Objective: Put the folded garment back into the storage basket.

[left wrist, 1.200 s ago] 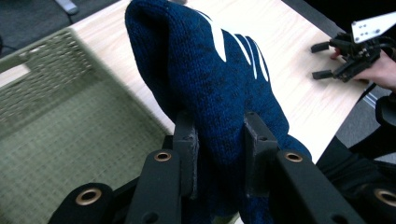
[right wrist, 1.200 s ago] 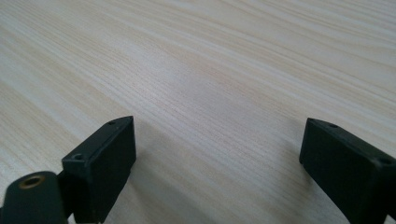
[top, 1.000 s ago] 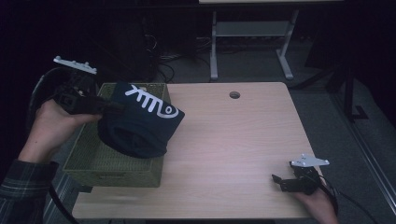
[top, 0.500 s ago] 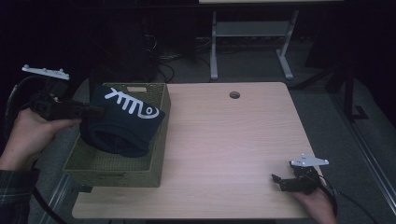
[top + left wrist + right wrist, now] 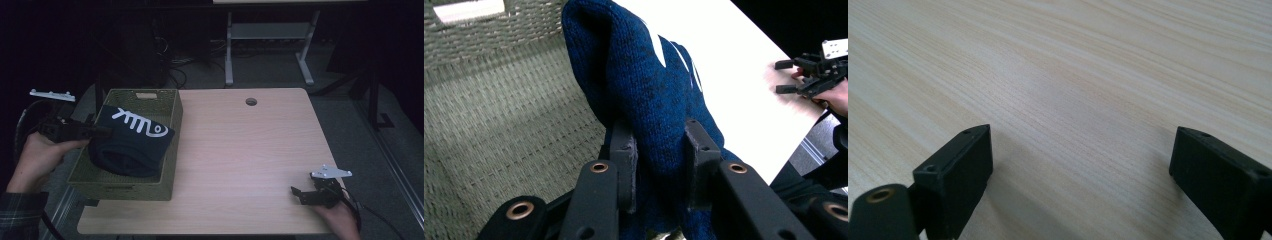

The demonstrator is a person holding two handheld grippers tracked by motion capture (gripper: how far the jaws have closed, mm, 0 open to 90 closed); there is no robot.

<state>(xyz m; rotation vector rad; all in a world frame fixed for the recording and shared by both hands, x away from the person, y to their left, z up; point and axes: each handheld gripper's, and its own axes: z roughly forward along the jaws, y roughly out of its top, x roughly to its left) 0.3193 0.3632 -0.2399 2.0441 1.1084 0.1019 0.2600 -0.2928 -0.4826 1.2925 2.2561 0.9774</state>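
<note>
We have the folded dark blue knitted garment with a white fish-bone design [image 5: 131, 142] pinched in our left gripper [image 5: 102, 132], whose jaws are clamped on a thick fold of the knit, as the left gripper view shows with the wool bulging between the two black pads [image 5: 628, 165]. The garment sits in the olive-green woven rectangular basket [image 5: 172, 150] at the left edge of the pale wooden table [image 5: 250, 155], part of it resting inside and its upper end tilted up against the basket's left wall. We judge it soft, limp and fairly light: it will sag and unfold wherever it is not supported, and the fuzzy knit should give plenty of grip, so slipping is unlikely and nothing about it is fragile. A bunched edge of several layers, as we hold now, seems the best place to take it, since a single layer would stretch and let the rest drop. Our right gripper [image 5: 302, 194] rests on the table near its right front corner, well apart from the basket, jaws spread wide with nothing but bare wood between them
</note>
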